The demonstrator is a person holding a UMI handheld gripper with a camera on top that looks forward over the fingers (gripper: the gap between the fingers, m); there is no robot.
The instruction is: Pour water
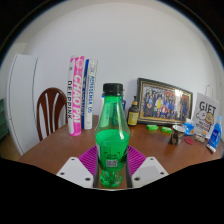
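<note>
- Purple pads line the two fingers of the gripper (111, 166), and both press against the sides of a green bottle (111, 135), pinching it low on its body.
- The green bottle stands upright between the fingers, its black cap (111, 90) on and a label (111, 156) around its lower part.
- Under the bottle lies a brown wooden table (60, 148).
- Behind the bottle and just to its right stands a small dark bottle (134, 112).
- Further right of the green bottle, a framed photo (165, 102) leans at the back of the table, with small green things (158, 128) in front of it; what they are is unclear.
- Far right of the bottle are a blue bottle (213, 137) and a printed card (206, 112).
- Left of the bottle, tall boxes with pink lettering (80, 94) stand upright.
- Beyond those, a wooden chair (49, 108) sits by a white wall (130, 45).
</note>
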